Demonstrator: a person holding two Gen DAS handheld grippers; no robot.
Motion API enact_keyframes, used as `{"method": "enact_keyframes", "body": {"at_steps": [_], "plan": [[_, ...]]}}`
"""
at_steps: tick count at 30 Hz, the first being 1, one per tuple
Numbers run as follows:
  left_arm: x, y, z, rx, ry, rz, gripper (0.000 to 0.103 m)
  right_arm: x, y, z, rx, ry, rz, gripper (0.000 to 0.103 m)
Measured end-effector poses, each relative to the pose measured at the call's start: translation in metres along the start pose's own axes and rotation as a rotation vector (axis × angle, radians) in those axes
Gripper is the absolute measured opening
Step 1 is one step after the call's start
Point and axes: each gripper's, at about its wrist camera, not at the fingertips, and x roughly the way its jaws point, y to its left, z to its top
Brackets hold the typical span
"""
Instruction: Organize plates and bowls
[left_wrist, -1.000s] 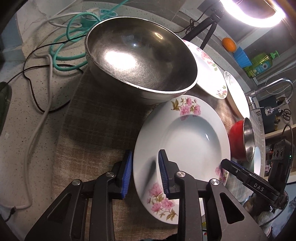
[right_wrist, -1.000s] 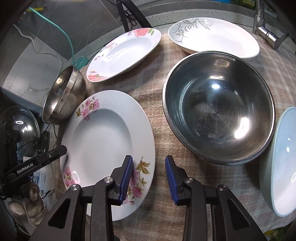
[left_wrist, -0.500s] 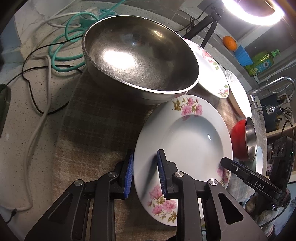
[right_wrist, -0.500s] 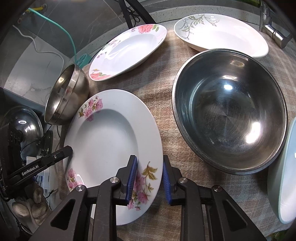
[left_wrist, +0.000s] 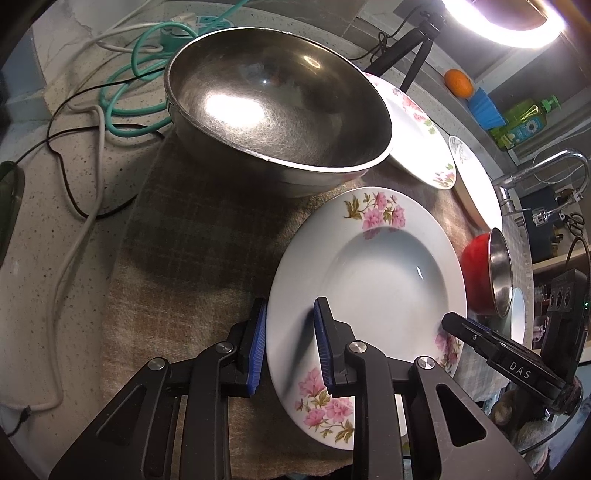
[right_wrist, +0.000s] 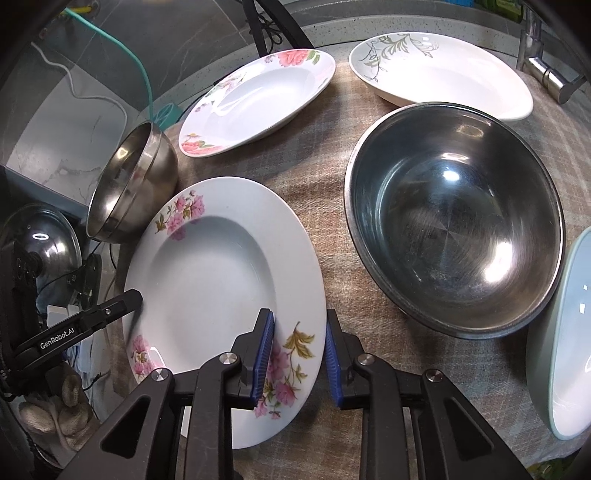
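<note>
Left gripper and right gripper each clamp opposite rims of the pink-flowered plate, lower centre of both frames, over the checked cloth. Big steel bowl just beside it at right; another flowered plate and leaf-pattern dish sit farther back, upper frame.

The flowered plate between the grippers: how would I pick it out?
Find the checked cloth on the counter. Beside the large steel bowl lies the flowered plate, the only one held at opposite rims by both grippers; its flowered twin lies untouched farther back.
</note>
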Motion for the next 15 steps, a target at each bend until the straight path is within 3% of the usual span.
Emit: {"method": "enact_keyframes", "body": {"at_steps": [15], "plan": [[0.0022, -0.0094, -0.0081, 0.032, 0.027, -0.014, 0.023, -0.0081, -0.0085, -0.0101, 0.008, -0.004, -0.017, 0.024]]}}
